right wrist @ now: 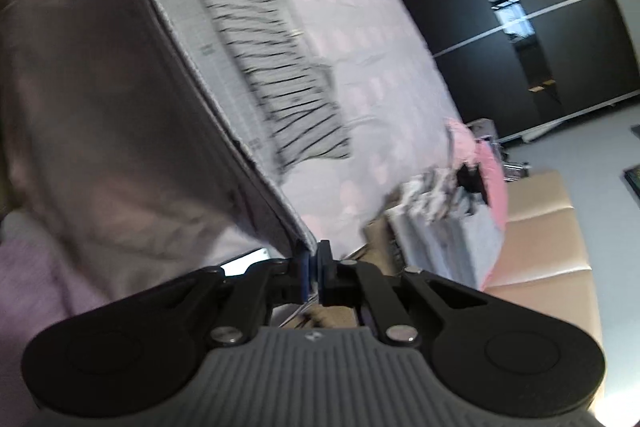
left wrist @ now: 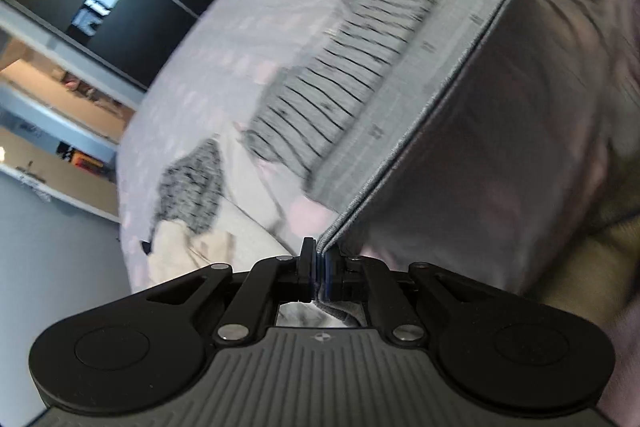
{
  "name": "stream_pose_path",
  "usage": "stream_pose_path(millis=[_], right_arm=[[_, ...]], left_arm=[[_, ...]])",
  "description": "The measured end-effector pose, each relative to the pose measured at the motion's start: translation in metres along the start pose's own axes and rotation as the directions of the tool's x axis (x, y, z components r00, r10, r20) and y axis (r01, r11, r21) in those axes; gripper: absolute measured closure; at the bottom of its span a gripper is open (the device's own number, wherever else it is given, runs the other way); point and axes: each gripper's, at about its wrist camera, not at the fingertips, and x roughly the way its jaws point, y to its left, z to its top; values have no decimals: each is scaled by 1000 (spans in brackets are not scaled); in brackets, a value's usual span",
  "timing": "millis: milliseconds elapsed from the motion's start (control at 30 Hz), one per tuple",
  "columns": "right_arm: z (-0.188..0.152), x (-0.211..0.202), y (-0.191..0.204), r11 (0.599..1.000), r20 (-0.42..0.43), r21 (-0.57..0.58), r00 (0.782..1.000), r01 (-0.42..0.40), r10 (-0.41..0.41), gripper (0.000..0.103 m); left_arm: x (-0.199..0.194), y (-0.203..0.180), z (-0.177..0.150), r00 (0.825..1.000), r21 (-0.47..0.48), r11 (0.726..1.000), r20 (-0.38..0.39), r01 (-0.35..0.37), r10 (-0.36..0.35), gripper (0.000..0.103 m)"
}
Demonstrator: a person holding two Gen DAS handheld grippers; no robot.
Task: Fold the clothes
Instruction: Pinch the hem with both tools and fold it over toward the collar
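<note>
The landmark here is the bed (left wrist: pixel 248 39), covered with a pale lilac sheet that has faint pink spots. In the left wrist view, to the left of the bed stand white shelves (left wrist: pixel 52 115) and a dark wardrobe (left wrist: pixel 132 7) with light rails. On the bed, near its lower left edge, lies a cream cloth (left wrist: pixel 180 251) beside a grey speckled garment (left wrist: pixel 192 183). In the middle of the bed lies a grey striped garment (left wrist: pixel 340 75), spread flat. The left gripper (left wrist: pixel 319 259) is clenched on the hem of a grey garment (left wrist: pixel 520 131), which hangs lifted above the right part of the bed, its edge stretched straight up and away from the jaws. In the right wrist view the same grey garment (right wrist: pixel 100 107) fills the left side, and its hem runs down to the right gripper (right wrist: pixel 314 255), which is also clenched on it. The striped garment (right wrist: pixel 280 79) lies on the bed just right of this hem. Further right, at the edge of the bed, there is a pile of folded clothes (right wrist: pixel 440 219) with a pink piece (right wrist: pixel 488 163) on it, next to a beige upholstered bench (right wrist: pixel 548 247). The pictures are blurred.
</note>
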Motion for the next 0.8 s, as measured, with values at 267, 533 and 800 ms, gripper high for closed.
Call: stream_pose_path(millis=[267,533,800], right_arm=[[56,73,-66,997,20,79,1000,19,-21,99],[111,180,-114,985,-18,172,1000,24,-21,99],[149,317,-140,961,-115,275,992,-22,56,99]], left_arm=[[70,70,71,999,-60,997,-6,-51,51,101],[165,115,121,996,-88,994,-66,-65,60,101],[274,136,153,993,-102,995,-114,-12,0,101]])
